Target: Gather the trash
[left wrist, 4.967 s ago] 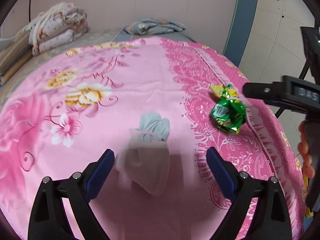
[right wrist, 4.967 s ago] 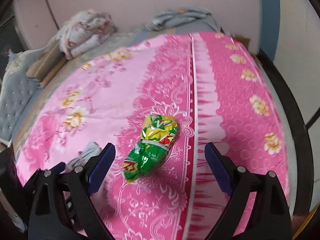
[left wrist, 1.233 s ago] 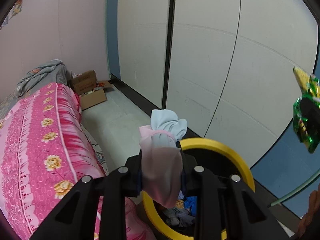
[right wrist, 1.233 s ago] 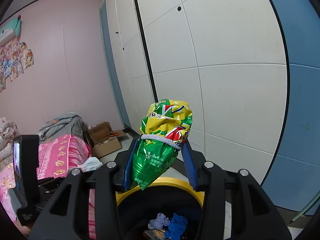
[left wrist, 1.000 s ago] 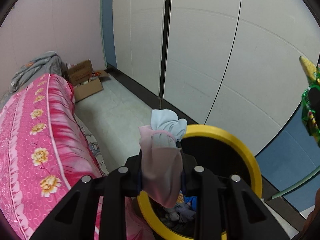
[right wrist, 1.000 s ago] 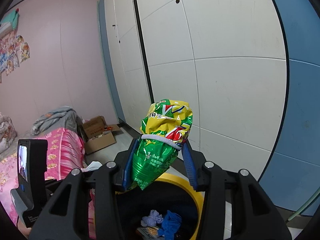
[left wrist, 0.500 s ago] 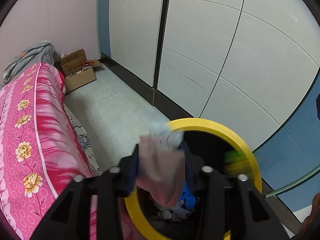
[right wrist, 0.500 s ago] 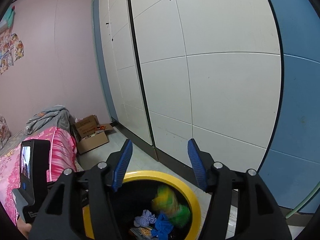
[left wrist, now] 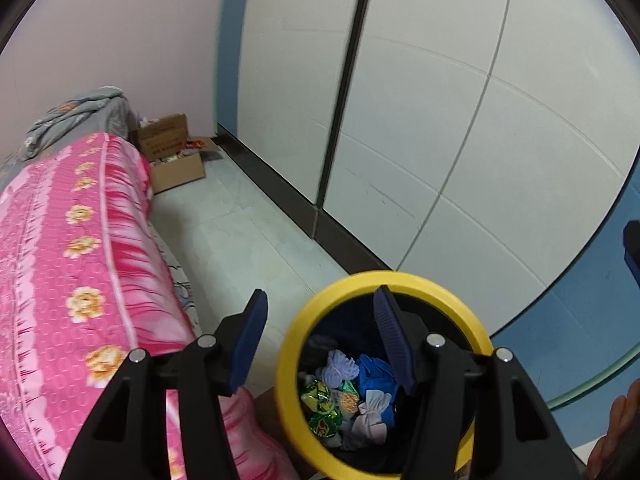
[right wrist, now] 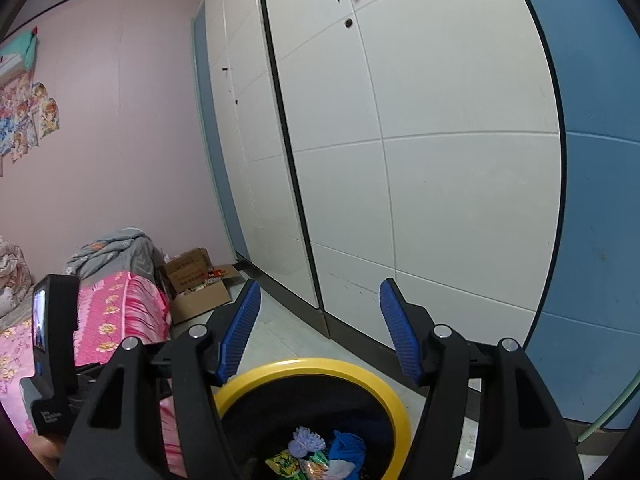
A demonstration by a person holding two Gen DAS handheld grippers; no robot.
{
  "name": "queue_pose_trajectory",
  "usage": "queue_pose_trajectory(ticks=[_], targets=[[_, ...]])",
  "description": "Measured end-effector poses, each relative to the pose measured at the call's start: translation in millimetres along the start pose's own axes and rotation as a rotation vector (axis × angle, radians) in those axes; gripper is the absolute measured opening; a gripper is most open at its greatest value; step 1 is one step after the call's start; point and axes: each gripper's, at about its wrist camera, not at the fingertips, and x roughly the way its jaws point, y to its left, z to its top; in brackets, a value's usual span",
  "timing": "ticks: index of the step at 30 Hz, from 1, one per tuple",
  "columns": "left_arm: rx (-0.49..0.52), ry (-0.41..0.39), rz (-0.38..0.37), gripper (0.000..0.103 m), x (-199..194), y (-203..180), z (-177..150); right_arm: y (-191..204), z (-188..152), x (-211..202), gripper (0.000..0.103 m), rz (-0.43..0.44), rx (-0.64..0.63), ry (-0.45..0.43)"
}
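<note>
A black trash bin with a yellow rim [left wrist: 288,364] stands on the floor just below both grippers. Inside it lie the green and yellow snack wrapper [left wrist: 320,406], the pale crumpled cloth wad [left wrist: 370,416] and some blue and lavender scraps. My left gripper [left wrist: 320,320] hovers over the bin's left rim, its jaws opening with nothing between them. Over the bin's far rim [right wrist: 312,364] my right gripper [right wrist: 320,312] stands open and empty, and the wrapper [right wrist: 286,460] shows below it. The left gripper's body [right wrist: 52,340] is at the right wrist view's left edge.
A bed with a pink floral cover [left wrist: 72,248] runs along the left, right beside the bin. An open cardboard box [left wrist: 172,156] sits on the pale floor beyond it. White wardrobe doors [right wrist: 400,160] and a blue panel [right wrist: 592,200] rise behind the bin.
Both grippers have opened. The cloth wad dropped from the left one and the snack wrapper from the right one, and both now lie in the bin.
</note>
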Motion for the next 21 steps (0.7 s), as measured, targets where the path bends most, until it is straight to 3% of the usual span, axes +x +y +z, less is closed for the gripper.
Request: queue_pose_trajectory(ticks=[11,21], targets=[[-0.093,-0.174,0.119,0.053,-126,61,-5,67,15,-51,0.059,0.185,-0.065,-0.038],[-0.199,-0.311,0.318,0.053,-253,120,-45,156,12,-108,0.059,0.424,-0.147,-0.039]])
